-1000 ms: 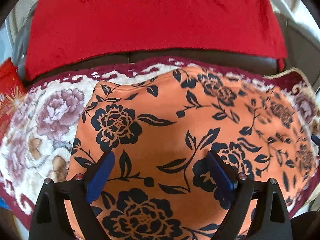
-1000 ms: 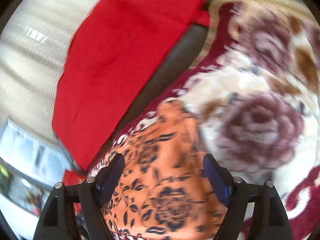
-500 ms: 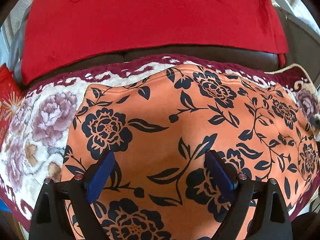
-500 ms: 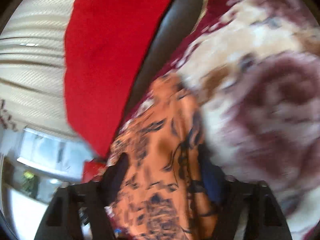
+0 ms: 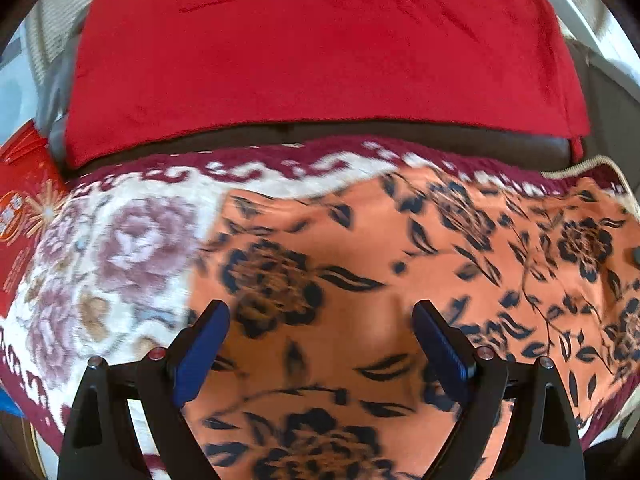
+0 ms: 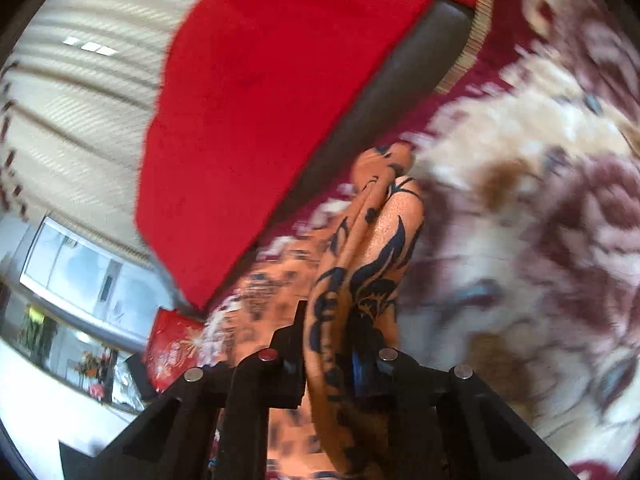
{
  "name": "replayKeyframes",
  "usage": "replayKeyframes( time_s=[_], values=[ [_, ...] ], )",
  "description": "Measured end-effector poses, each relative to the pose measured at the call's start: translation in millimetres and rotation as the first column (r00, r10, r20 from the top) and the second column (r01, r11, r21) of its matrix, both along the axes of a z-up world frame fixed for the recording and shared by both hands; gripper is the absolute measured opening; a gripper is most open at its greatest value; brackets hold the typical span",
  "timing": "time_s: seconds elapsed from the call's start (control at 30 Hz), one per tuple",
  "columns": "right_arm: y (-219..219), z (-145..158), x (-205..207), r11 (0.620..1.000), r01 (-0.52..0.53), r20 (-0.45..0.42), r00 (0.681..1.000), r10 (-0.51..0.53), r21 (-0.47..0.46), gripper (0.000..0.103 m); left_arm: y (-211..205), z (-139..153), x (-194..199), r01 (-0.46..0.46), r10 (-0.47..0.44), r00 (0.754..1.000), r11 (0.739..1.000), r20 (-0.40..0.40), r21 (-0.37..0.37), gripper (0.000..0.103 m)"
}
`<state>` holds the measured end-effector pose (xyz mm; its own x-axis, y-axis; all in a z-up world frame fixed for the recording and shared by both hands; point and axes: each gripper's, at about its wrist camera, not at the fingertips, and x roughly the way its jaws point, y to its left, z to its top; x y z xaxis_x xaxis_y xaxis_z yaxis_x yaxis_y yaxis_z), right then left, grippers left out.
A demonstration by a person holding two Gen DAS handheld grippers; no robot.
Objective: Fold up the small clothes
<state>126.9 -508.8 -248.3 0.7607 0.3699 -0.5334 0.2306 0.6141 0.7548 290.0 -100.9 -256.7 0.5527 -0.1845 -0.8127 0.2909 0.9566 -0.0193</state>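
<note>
Since the earlier frame, my right gripper [image 6: 340, 320] has just been closing, and now its jaws pinch a bunched edge of the orange floral garment [image 5: 360, 280], which stands up in folds between them. My left gripper [image 5: 320, 332] is wide, hanging above the cloth with nothing between its blue pads [image 5: 202, 344]. From the left view the garment lies spread on the flowered blanket [image 5: 120, 248], and it sits more to the right than before. Behind it a red cloth [image 5: 320, 52] covers the dark sofa back [image 6: 400, 80].
</note>
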Motion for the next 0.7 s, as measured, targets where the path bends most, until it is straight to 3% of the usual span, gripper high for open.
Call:
replayKeyframes(
  time_s=[0.2, 0.33, 0.5, 0.7],
  values=[
    [57.4, 63.1, 25.9, 0.996, -0.071, 0.074, 0.994, 0.075, -0.055, 0.018, 65.1, 9.8, 18.7, -0.164, 0.164, 0.986, 0.986, 0.015, 0.027, 0.093],
    [108.4, 84.9, 55.9, 0.990, -0.124, 0.064, 0.990, 0.128, -0.061, 0.018, 114.7, 9.4, 23.8, -0.247, 0.246, 0.968, 0.969, -0.039, -0.026, 0.093],
    [176.3, 72.4, 99.9, 0.983, -0.184, 0.013, 0.983, 0.184, -0.019, 0.018, 163.7, 11.8, 18.5, -0.341, 0.339, 0.940, 0.939, -0.036, -0.043, 0.093],
    [251.9, 25.7, 144.9, 0.970, -0.205, -0.034, 0.977, 0.211, 0.131, 0.018, 208.0, 8.2, 13.4, -0.418, 0.417, 0.909, 0.908, -0.021, -0.024, 0.093]
  ],
)
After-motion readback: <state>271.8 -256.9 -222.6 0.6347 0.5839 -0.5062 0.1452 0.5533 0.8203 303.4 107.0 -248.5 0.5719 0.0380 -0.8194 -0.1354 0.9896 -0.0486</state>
